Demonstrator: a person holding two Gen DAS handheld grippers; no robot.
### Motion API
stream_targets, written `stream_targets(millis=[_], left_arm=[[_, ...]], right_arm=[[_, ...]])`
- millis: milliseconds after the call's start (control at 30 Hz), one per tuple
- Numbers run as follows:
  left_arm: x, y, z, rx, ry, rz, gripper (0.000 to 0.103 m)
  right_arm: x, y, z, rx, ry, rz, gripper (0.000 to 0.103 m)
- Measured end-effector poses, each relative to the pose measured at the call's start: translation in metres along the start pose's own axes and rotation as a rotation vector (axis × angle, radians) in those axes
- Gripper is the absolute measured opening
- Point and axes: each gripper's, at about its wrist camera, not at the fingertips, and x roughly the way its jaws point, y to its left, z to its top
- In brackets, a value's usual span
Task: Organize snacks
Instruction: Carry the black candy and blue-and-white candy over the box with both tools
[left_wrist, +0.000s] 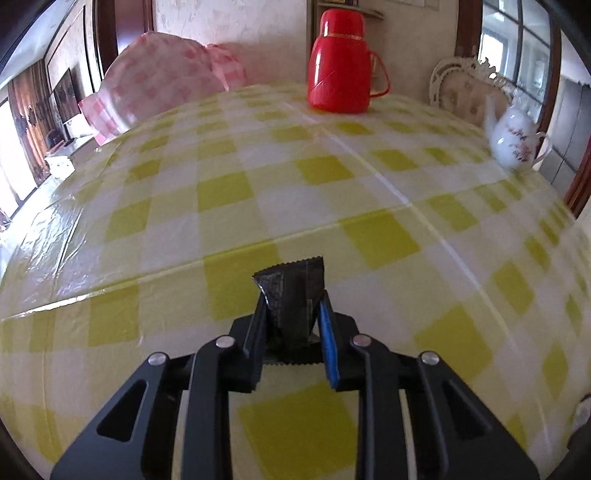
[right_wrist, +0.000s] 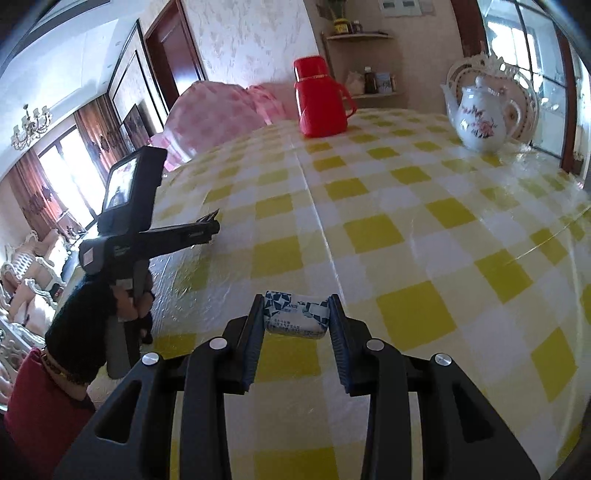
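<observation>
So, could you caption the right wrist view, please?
Right gripper shut on a blue-and-white candy over the checked tablecloth.

Daylight floods both views from the windows (right_wrist: 532, 55) at the far right and the curtained windows (right_wrist: 62, 177) at the left, which blow out to white. The glossy checked cloth on the desk (left_wrist: 332, 192) throws back glare along its creases and wrinkled left edge, and shadows stay soft. Fisheye distortion bulges the desk into a dome with dark corners, and the white teapot (left_wrist: 515, 142) in the left wrist view is smeared.
</observation>
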Motion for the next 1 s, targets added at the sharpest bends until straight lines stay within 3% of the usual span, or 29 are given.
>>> stream_targets(millis=[267, 467, 767, 1000], left_arm=[[-0.031, -0.030, -0.016, 0.013, -0.038, -0.016, 0.026], [-0.056, -0.048, -0.043, -0.004, -0.030, -0.066, 0.026], [-0.097, -0.090, -0.087, 0.051, -0.048, -0.132, 0.026], [-0.113, -0.085, -0.111, 0.002, -0.054, -0.168, 0.026]], right_arm=[[0.006, -0.016, 0.000, 0.035, -0.001, -0.055, 0.034], [0.013, -0.025, -0.001, 0.062, 0.013, -0.089, 0.034], [0.013, -0.029, -0.007, 0.089, -0.018, -0.153, 0.034], [-0.004, -0.047, -0.017, 0.182, -0.038, -0.157, 0.034]])
